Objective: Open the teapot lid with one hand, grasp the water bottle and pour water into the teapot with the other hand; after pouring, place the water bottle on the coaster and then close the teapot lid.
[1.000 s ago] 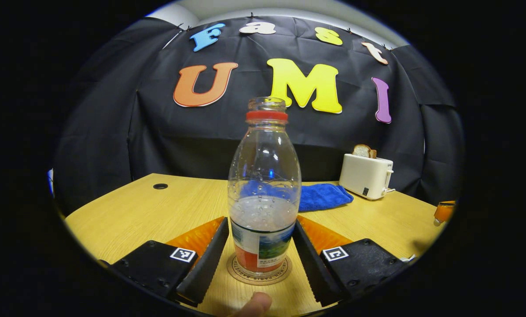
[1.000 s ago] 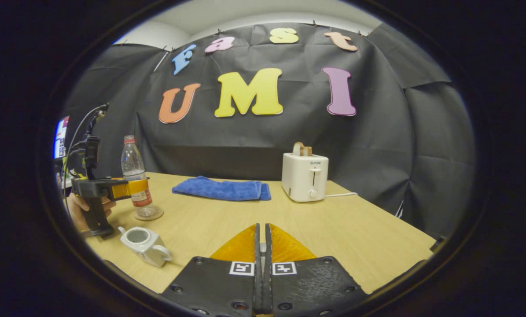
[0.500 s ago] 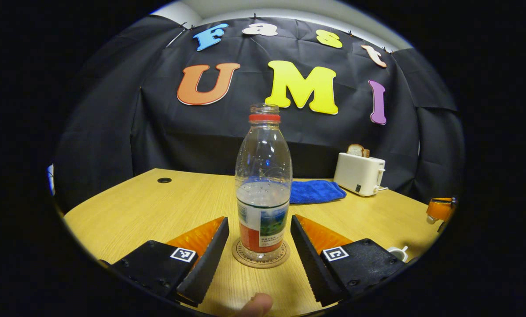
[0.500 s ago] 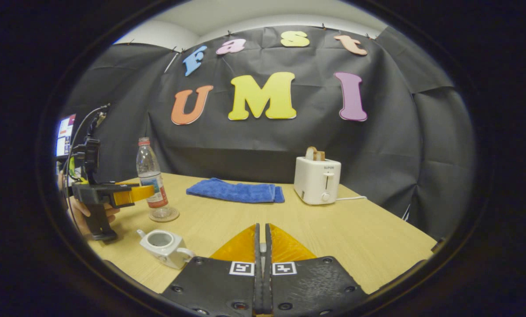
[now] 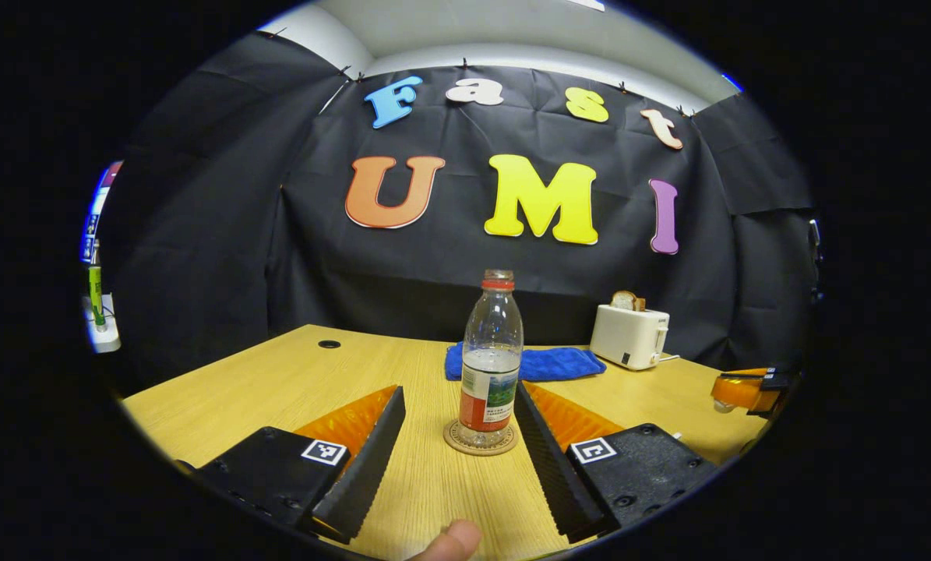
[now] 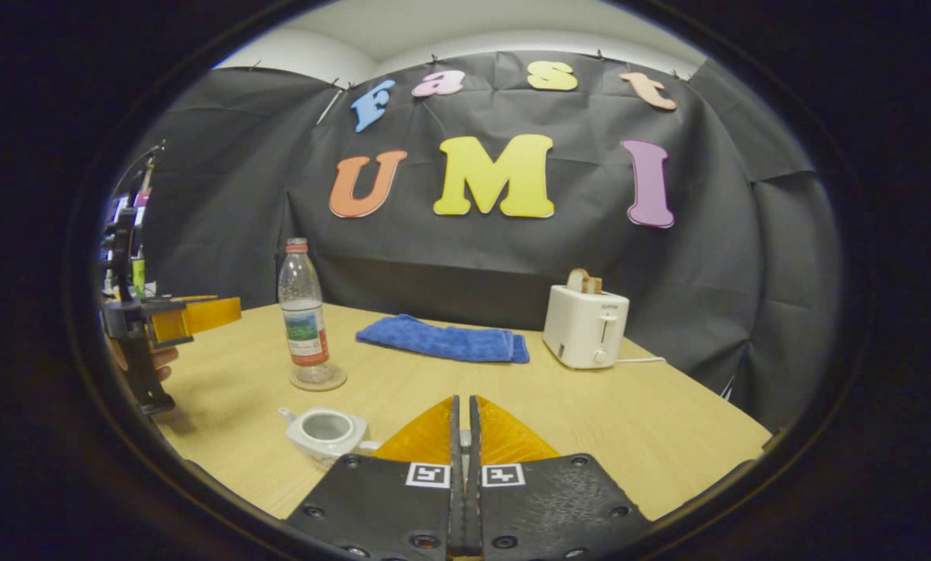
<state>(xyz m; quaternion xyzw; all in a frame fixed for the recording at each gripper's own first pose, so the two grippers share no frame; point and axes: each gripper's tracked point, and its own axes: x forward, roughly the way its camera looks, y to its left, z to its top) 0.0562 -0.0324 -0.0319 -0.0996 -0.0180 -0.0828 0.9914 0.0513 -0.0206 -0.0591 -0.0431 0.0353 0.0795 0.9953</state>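
pouring step judged done: water bottle (image 5: 491, 354) upright on coaster (image 5: 481, 438) at frame centre, left tool (image 5: 459, 436) released, fingers apart, clear of it. teapot (image 6: 326, 432) uncovered at lower left of right gripper view; right tool (image 6: 463, 456) clenched, lid between fingers not discernible. next: close teapot, which calls for centring lid over opening.

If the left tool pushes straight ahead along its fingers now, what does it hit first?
Most likely the water bottle, standing on its coaster dead ahead, centred on the open left tool. Depth is hard to judge, but nothing lies between.
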